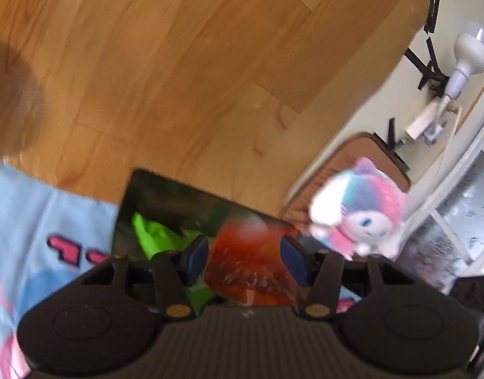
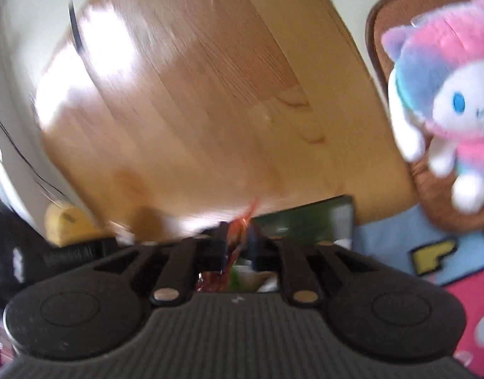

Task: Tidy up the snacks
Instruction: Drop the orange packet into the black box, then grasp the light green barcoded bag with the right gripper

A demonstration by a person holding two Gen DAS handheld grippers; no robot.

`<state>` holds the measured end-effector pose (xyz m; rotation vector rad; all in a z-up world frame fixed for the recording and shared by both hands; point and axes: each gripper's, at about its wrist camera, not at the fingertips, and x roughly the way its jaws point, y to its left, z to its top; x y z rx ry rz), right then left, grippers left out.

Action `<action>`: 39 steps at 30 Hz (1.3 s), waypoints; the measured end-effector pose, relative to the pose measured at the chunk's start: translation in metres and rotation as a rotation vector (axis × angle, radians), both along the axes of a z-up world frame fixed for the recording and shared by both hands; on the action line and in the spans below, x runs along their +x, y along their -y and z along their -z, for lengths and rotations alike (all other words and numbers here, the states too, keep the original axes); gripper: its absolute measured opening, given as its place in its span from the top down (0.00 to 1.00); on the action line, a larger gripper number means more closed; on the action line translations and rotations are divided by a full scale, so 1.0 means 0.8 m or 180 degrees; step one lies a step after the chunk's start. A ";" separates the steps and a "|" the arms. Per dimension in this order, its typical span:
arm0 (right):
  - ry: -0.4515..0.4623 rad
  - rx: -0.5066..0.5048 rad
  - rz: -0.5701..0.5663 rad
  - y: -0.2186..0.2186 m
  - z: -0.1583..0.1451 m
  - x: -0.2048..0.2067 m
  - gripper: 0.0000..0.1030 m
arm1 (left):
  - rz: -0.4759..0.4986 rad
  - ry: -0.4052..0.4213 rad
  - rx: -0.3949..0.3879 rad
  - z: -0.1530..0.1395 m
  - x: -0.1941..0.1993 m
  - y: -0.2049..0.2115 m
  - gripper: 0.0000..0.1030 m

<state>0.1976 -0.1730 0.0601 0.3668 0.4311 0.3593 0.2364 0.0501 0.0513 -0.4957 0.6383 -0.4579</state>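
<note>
The right claw [image 2: 238, 240] is pressed together on a thin red snack wrapper [image 2: 242, 221], whose crinkled edge sticks up between the fingertips and whose lower part shows through the gap beneath them; pinching it by the edge likely lets the packet hang free for carrying. Just beyond the fingertips, slightly right, lies the dark tray [image 2: 308, 221] on the wooden counter [image 2: 191, 101], so the wrapper seems held over or beside where the snacks are gathered, though blur hides whether it touches anything. The left claw [image 1: 245, 260] is spread, its blue pads [image 1: 196, 259] standing either side of a red translucent packet [image 1: 248, 265] without visibly touching it; I judge it poised above the tray [image 1: 153, 195] either to take or to have let go, and cannot tell which. A bright green packet [image 1: 150, 232] lies in the tray to the left of the red one. Whether the two red items are one packet seen twice cannot be settled. Further out, a blue printed cloth [image 1: 36, 214] lies at the near left, and a pink, blue and white plush toy [image 1: 359, 214] sits on a brown cushion [image 1: 355, 154] at the right, off the counter. A white lamp [image 1: 466, 60] stands far right. Both views are smeared, and each tray is partly hidden behind the claw bodies.
</note>
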 end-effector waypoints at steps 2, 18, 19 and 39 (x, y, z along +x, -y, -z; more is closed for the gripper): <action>0.0094 -0.0013 0.0184 0.007 0.007 -0.011 0.63 | 0.0020 0.0009 -0.0017 -0.001 -0.004 -0.001 0.48; -0.0666 0.0065 -0.1174 -0.043 0.062 -0.194 0.61 | 0.0451 -0.0102 -0.0183 0.021 -0.223 -0.071 0.45; -0.0687 -0.0032 -0.1287 -0.051 0.063 -0.201 0.60 | 0.0454 -0.0140 -0.0194 0.026 -0.237 -0.076 0.45; -0.1889 0.2086 -0.1872 -0.018 0.113 -0.209 0.67 | 0.0326 -0.0716 -0.0671 0.098 -0.331 -0.107 0.53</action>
